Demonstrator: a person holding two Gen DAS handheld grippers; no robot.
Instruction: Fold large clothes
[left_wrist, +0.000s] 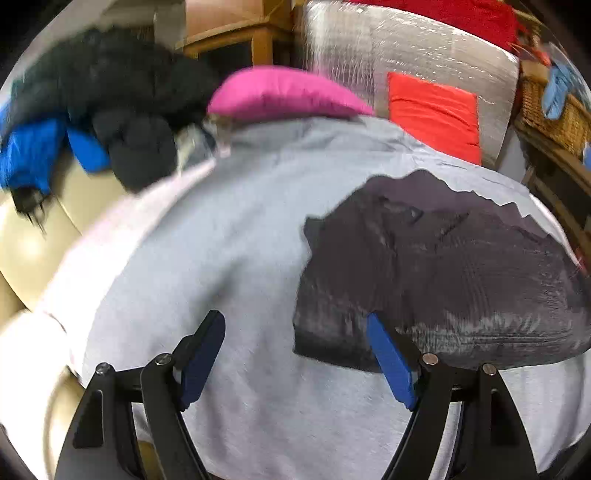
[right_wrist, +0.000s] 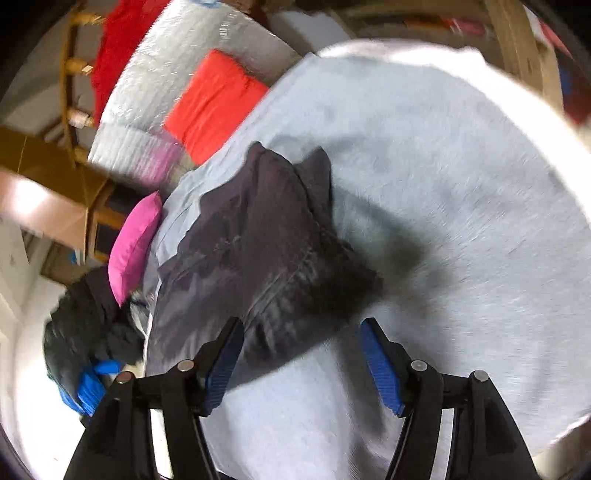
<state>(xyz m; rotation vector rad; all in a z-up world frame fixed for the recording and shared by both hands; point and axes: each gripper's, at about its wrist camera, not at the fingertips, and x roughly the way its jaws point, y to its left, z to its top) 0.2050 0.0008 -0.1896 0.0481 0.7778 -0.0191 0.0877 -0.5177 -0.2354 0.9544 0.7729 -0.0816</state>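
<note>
From the left wrist, the left tongs (left_wrist: 295, 354) stand spread and empty over a grey sheet (left_wrist: 229, 240), with the dark garment (left_wrist: 443, 280) lying folded just right of them, and from the right wrist the right tongs (right_wrist: 301, 354) likewise gape, empty, above that garment's (right_wrist: 266, 258) near edge.

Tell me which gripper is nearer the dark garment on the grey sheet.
Roughly level; perhaps the right. The right gripper is open with the dark garment reaching between its fingers. The left gripper is open beside the garment's edge, over the grey sheet.
</note>
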